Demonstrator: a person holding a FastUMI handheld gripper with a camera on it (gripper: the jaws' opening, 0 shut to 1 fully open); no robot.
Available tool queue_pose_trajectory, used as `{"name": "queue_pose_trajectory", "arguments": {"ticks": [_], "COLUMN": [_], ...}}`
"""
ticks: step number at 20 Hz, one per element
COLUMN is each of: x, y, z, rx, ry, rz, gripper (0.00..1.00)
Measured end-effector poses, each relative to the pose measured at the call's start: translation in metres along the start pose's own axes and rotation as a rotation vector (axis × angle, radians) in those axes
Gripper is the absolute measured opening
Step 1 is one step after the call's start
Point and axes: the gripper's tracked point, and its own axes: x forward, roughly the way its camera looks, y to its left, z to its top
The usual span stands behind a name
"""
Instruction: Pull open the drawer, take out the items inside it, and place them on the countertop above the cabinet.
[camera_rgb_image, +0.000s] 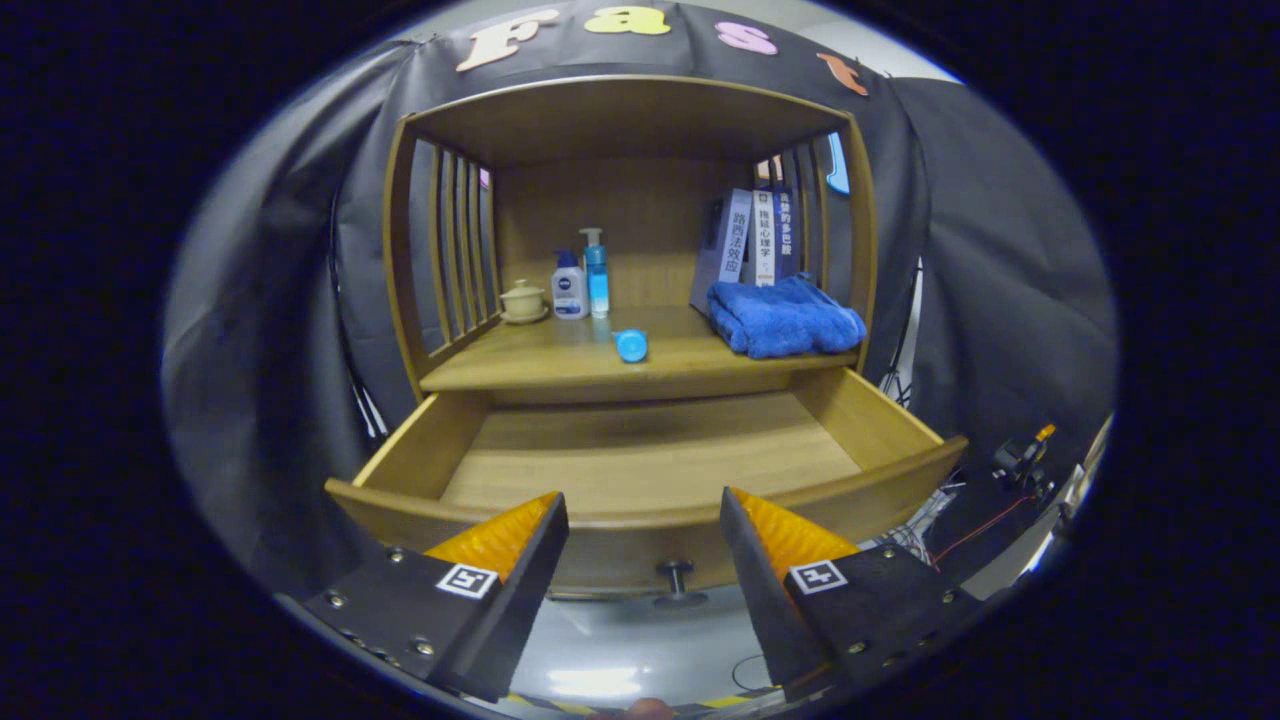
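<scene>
The gripper (645, 520) hangs in front of the wooden cabinet with its two fingers (500, 545) spread wide, nothing held between them. Just ahead of the fingertips the drawer (640, 455) stands pulled fully open, its curved front board lying across the gap between the fingers and its round knob (677, 578) showing below that board, between the two fingers. The inside of the drawer shows bare wooden floor from front to back.

Beyond the drawer lies the countertop (560, 360). A small blue cylindrical item (631, 345), perhaps a little bottle or cap lying on its side (it is too small to be sure), rests near the front edge of the countertop, about midway along it. At the right front corner sits a folded blue towel (785, 315), with a few upright books (750, 240) just behind it against the right slatted side. Toward the back left stand a white bottle with a blue cap (569, 288) and a taller blue pump bottle (596, 272), just beside each other, and left of them a small lidded cup on a saucer (523, 300) near the left slats
</scene>
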Motion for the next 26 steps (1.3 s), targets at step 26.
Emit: {"name": "queue_pose_trajectory", "arguments": {"ticks": [26], "x": [0.082], "y": [0.012], "z": [-0.025], "rx": [-0.014], "ry": [0.053], "rz": [0.048], "gripper": [0.93]}}
